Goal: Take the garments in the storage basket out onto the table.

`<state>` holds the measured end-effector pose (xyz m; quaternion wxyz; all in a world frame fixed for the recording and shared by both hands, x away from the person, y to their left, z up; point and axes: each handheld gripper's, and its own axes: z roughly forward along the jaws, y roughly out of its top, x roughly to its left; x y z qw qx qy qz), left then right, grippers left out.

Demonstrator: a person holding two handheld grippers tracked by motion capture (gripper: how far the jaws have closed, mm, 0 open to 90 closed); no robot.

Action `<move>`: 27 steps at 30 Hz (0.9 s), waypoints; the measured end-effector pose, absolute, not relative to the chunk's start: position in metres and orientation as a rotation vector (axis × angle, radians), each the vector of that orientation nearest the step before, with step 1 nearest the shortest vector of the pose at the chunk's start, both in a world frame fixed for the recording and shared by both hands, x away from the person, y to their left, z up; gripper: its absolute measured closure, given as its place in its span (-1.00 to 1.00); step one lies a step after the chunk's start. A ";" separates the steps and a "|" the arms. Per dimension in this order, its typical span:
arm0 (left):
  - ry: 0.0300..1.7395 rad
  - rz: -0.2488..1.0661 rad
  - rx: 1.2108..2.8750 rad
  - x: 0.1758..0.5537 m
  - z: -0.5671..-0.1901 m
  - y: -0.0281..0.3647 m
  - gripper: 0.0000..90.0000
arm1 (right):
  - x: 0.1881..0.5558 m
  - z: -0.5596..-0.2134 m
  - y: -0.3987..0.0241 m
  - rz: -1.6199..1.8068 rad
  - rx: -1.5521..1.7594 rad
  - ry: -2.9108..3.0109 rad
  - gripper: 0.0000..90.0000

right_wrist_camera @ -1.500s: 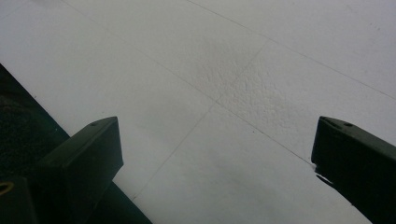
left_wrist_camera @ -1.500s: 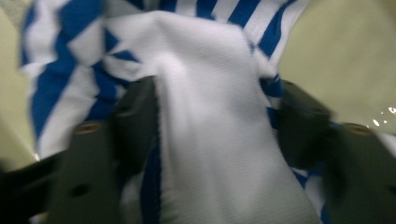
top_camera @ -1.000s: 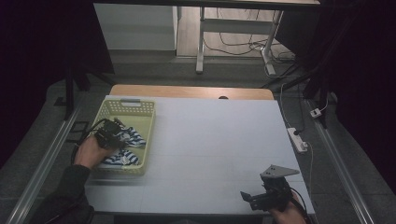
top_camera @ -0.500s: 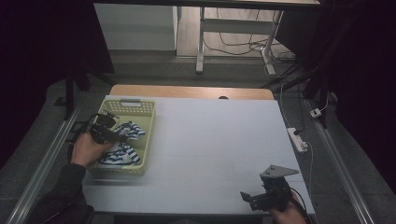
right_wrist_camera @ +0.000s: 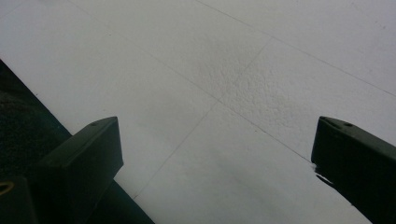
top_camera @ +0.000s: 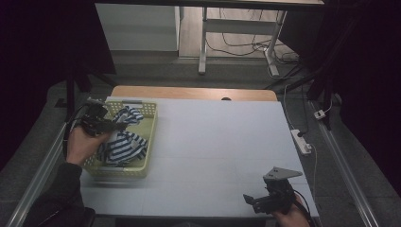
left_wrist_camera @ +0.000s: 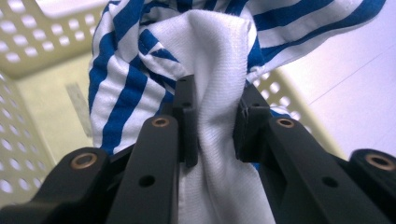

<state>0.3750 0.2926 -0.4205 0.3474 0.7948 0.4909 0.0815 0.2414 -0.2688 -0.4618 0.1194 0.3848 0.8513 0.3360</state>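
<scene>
Blue-and-white striped cloth (left_wrist_camera: 219, 70), soft and bunched, hangs lengthwise downward from the left tongs (left_wrist_camera: 215, 126), clamped on it above the perforated yellow basket (top_camera: 144, 163) at the bench's (top_camera: 217, 142) left edge. Right tongs (top_camera: 257, 202) gape wide at the near right corner.

- The high view looks forward and down from above the person's side, taking in the whole tabletop (top_camera: 217, 142) and the floor beyond.
- The left gripper view sits very close on striped cloth (left_wrist_camera: 210, 70) inside the basket (left_wrist_camera: 28, 79); the high view shares both.
- The right gripper view skims low over bare tabletop by its near edge.
</scene>
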 end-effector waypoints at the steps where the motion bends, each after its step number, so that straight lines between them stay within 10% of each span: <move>1: 1.263 0.237 2.064 0.374 -0.416 0.291 0.64 | 0.241 -0.462 -0.269 0.982 1.124 2.489 -0.96; 27: 1.047 0.318 1.904 0.371 -0.326 0.283 0.64 | 0.241 -0.462 -0.268 0.970 1.119 2.497 -0.96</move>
